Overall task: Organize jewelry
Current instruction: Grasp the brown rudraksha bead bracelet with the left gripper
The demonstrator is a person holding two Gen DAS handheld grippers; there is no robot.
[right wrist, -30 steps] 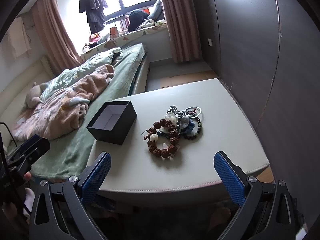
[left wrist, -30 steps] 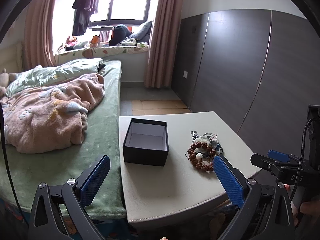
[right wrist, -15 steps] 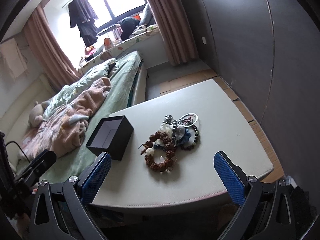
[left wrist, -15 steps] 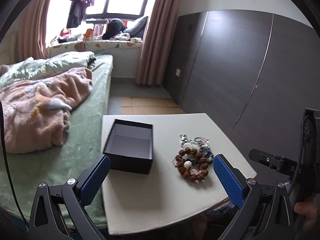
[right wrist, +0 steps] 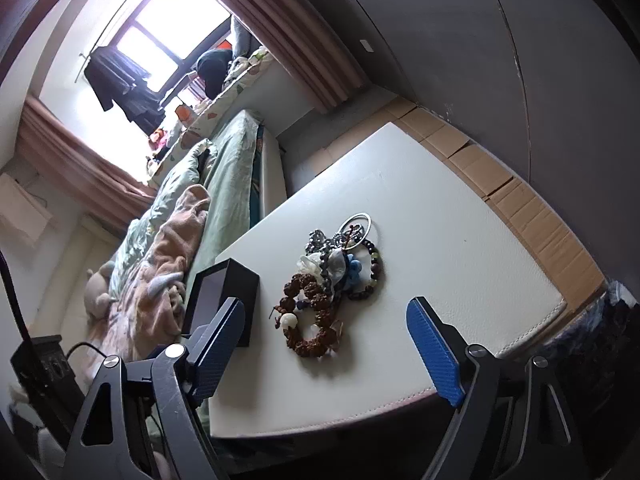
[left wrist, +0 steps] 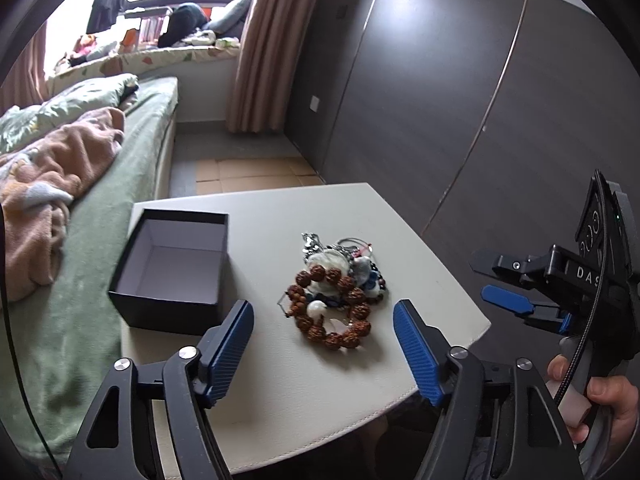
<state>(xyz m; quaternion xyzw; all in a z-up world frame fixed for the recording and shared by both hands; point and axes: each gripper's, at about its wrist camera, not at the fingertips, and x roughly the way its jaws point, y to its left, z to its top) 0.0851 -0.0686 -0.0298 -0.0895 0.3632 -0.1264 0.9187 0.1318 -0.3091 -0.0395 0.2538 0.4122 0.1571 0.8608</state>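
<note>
A pile of jewelry (left wrist: pixel 338 292) lies on the white table (left wrist: pixel 280 392): a brown bead bracelet (left wrist: pixel 340 332), a dark bead bracelet, a silver ring and blue and white pieces. It also shows in the right wrist view (right wrist: pixel 328 280). An open, empty black box (left wrist: pixel 172 272) stands left of the pile, also seen from the right wrist (right wrist: pixel 224 300). My left gripper (left wrist: pixel 324 344) is open, just short of the pile above the table's near edge. My right gripper (right wrist: pixel 328 344) is open, tilted, facing the pile; it shows at the right of the left wrist view (left wrist: pixel 520 292).
A bed with a green sheet (left wrist: pixel 80 280) and a pink blanket (left wrist: pixel 48 184) lies against the table's left side. A dark wardrobe wall (left wrist: pixel 440 100) stands to the right. Cardboard (right wrist: pixel 520 200) covers the floor beyond the table.
Both grippers have moved closer to the jewelry pile. The left gripper's fingers stand narrower than before. The right gripper has rolled, tilting its view.
</note>
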